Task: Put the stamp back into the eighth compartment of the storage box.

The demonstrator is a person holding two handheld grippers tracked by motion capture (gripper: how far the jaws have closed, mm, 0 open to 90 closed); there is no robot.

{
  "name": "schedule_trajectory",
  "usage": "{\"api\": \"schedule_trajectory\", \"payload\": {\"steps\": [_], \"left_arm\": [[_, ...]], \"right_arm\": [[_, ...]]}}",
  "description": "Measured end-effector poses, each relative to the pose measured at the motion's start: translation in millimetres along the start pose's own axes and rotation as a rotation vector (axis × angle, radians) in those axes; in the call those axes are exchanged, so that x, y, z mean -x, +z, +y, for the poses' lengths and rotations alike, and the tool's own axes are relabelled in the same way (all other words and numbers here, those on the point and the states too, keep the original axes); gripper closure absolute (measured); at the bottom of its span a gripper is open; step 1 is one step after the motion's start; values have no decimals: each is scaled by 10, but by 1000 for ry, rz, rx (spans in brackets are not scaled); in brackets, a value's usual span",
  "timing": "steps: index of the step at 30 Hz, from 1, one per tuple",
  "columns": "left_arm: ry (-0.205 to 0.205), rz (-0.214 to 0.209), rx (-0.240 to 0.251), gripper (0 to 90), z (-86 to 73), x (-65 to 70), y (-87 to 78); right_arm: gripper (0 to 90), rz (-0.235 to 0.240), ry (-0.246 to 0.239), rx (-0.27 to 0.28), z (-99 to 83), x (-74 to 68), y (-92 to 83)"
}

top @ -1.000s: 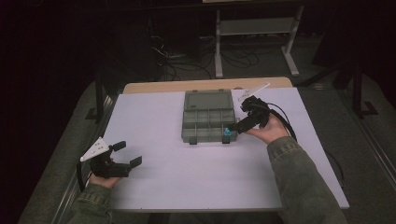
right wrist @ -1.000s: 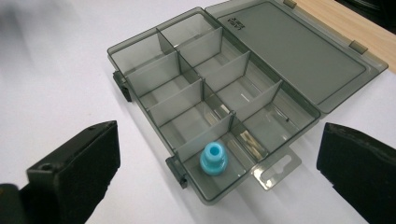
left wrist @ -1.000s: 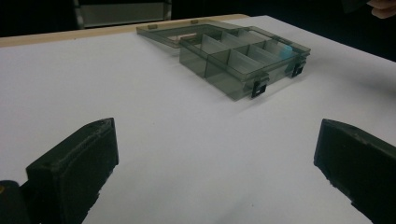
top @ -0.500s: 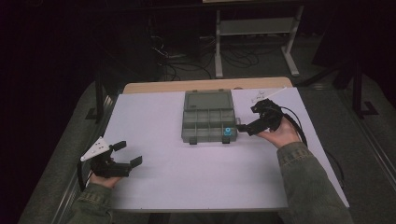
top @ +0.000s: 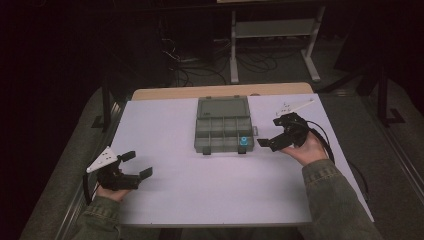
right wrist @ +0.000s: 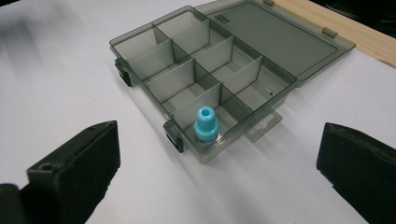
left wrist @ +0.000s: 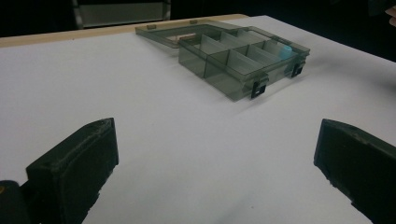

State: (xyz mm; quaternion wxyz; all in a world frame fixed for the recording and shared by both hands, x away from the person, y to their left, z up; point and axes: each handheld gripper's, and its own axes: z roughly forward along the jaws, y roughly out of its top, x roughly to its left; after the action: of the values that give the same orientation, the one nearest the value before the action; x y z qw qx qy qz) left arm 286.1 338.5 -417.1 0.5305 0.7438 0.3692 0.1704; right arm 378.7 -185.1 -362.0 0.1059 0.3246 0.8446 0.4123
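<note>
The left gripper (top: 134,165) rests low on the white surface (top: 200,190), its jaws spread wide with nothing between them. Well ahead of it and off to its right lies the organizer box (left wrist: 243,63), a smoky translucent case with its lid (left wrist: 163,33) folded flat behind the compartments and two dark latches (left wrist: 258,88) on the near wall.

The right gripper (top: 267,142) hovers just beside the box's latch-side corner, jaws likewise released and empty. Directly ahead of it, between the lines of its two jaws, a small blue plug (right wrist: 205,123) stands upright in the corner compartment nearest that gripper, beside one latch.

The plug looks light and hard, probably moulded plastic, though its material cannot be told for sure in this dim light. Its narrower neck above the wider base seems the best place to pinch, from above, since the compartment walls crowd its sides. The box appears thin-walled, stiff and light, so it is likely to slide on the smooth surface if nudged; bracing its rim would help.
</note>
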Motion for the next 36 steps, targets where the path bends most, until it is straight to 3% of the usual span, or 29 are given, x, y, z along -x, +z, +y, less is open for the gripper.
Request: {"api": "schedule_trajectory", "payload": {"steps": [21, 36], "left_arm": [[2, -2, 0, 0, 4, 1, 5], [4, -2, -1, 0, 5, 3, 6]], "right_arm": [[0, 30, 23, 65, -298, -111, -146], [0, 0, 57, 112, -570, -81, -251]]}}
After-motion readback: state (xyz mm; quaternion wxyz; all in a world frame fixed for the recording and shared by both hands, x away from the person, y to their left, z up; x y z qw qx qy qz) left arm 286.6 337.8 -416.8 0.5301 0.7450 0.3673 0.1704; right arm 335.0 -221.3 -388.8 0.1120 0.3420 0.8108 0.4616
